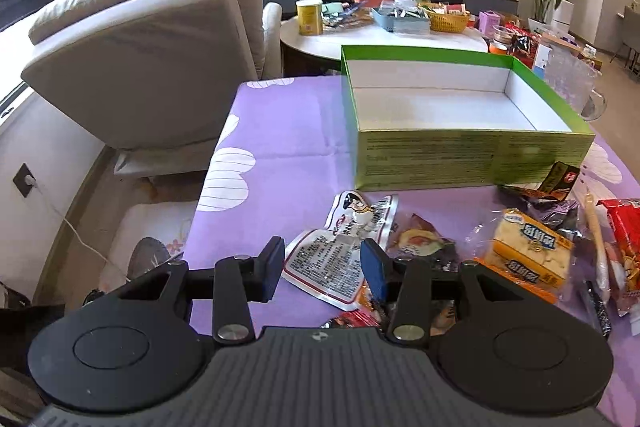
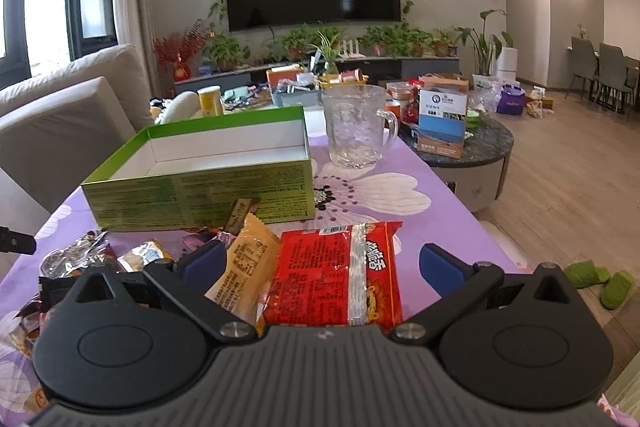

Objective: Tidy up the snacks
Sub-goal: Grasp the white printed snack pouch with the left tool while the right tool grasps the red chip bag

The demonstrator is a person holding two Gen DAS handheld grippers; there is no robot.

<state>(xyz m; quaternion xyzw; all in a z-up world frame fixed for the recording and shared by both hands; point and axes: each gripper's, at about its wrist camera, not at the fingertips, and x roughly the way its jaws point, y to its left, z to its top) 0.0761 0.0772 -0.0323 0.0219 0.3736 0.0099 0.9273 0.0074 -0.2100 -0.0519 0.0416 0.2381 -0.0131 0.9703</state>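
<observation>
Left gripper [image 1: 322, 269] jaws open, empty, over white snack pouch [image 1: 340, 251] lying just before green box [image 1: 460, 155]. Right gripper [image 2: 320, 269] jaws open around red noodle pack [image 2: 340, 275], not pressing it.

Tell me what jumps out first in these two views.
The empty green box stands open in the middle of the purple flowered tablecloth. In front of it lies a heap of snack packets; the red packet sits between the wide-set fingers of the right gripper. The left gripper is open over a white printed pouch, and a glass mug stands to the right of the box.
</observation>
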